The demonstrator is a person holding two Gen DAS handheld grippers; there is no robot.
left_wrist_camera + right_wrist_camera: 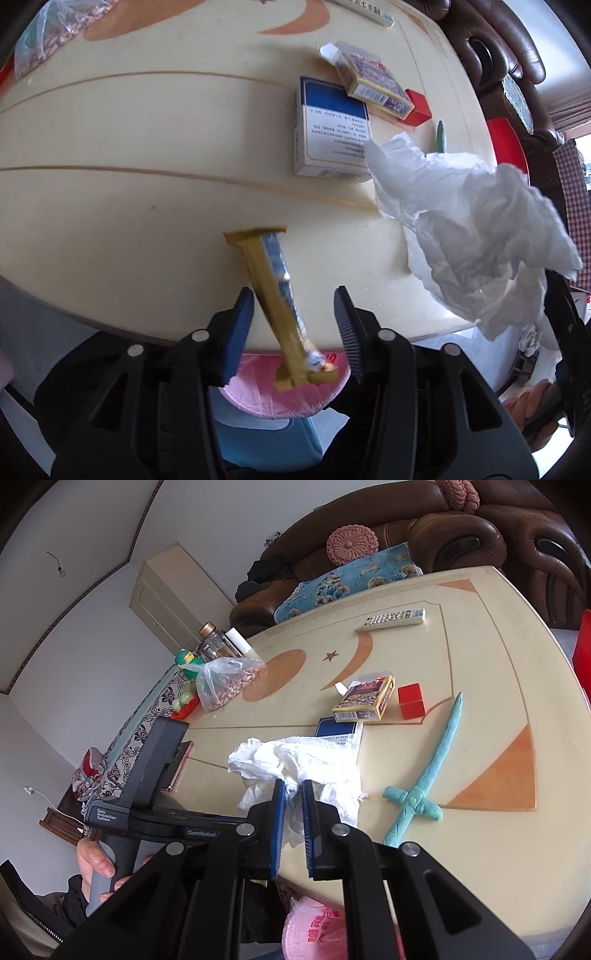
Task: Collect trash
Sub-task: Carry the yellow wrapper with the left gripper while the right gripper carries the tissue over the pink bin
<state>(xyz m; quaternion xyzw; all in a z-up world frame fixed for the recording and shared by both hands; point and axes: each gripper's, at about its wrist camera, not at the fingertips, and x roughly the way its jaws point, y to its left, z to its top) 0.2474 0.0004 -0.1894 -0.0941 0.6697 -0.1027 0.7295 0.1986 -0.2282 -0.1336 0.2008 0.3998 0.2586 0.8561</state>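
Note:
My left gripper [293, 310] is open. A yellow and blue snack wrapper [275, 291] hangs loose between its jaws, touching neither, over the table's near edge and above a pink-lined bin [284, 391]. My right gripper [292, 794] is shut on a crumpled white tissue [295, 760] and holds it above the table. The tissue also shows in the left wrist view [476, 236] at the right. The pink bin liner [314, 930] shows below the right gripper.
On the cream table [147, 147] lie a blue and white box [328, 129], a card box [373, 79], a red block [417, 107], a green toy sword [432, 771], a remote [395, 618] and a bag of nuts [225, 681]. A brown sofa [406, 535] stands behind.

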